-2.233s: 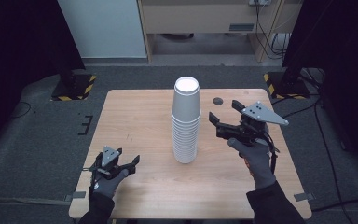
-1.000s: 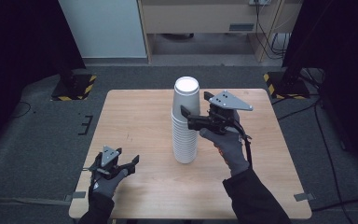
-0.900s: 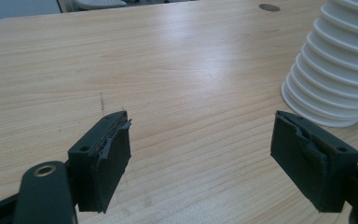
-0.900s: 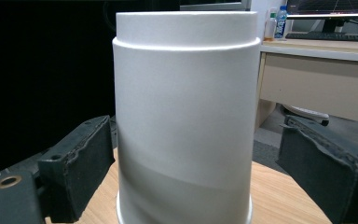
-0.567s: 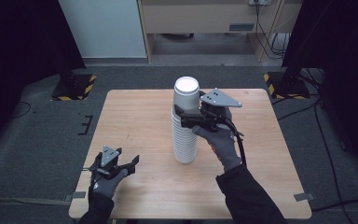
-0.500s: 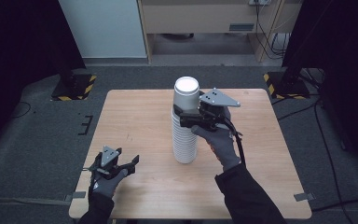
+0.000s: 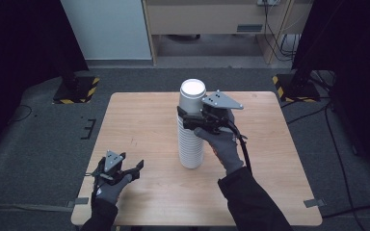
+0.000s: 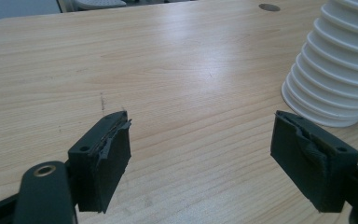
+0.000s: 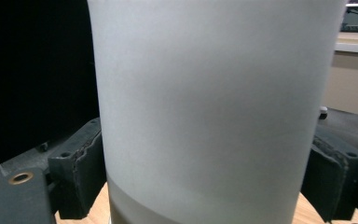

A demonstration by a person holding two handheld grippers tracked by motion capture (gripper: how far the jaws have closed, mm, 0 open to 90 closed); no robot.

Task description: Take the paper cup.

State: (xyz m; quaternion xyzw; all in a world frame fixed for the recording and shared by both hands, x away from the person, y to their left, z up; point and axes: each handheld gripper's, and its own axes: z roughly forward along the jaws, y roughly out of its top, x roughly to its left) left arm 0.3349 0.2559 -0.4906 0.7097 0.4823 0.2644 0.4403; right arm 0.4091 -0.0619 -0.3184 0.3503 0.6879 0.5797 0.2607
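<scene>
- Right claw [image 7: 189,120] jaws either side of top white paper cup [image 7: 191,98], pads at its wall; squeezing or just touching, cannot tell.
- Cup tops tall white paper cup stack [image 7: 191,144], mid light wooden worktop [image 7: 139,120].
- Left claw [image 8: 200,154] wide, holding nothing, near worktop's near-left corner.

white cup [image 9: 214,112] between gripper [image 9: 214,182] jaws

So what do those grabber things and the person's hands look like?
Each gripper, left and right, is black with two chunky, worn jaws and a grey three-cornered plate on top. A black cable trails from the right one. The person wears grey gloves and dark sleeves.
</scene>
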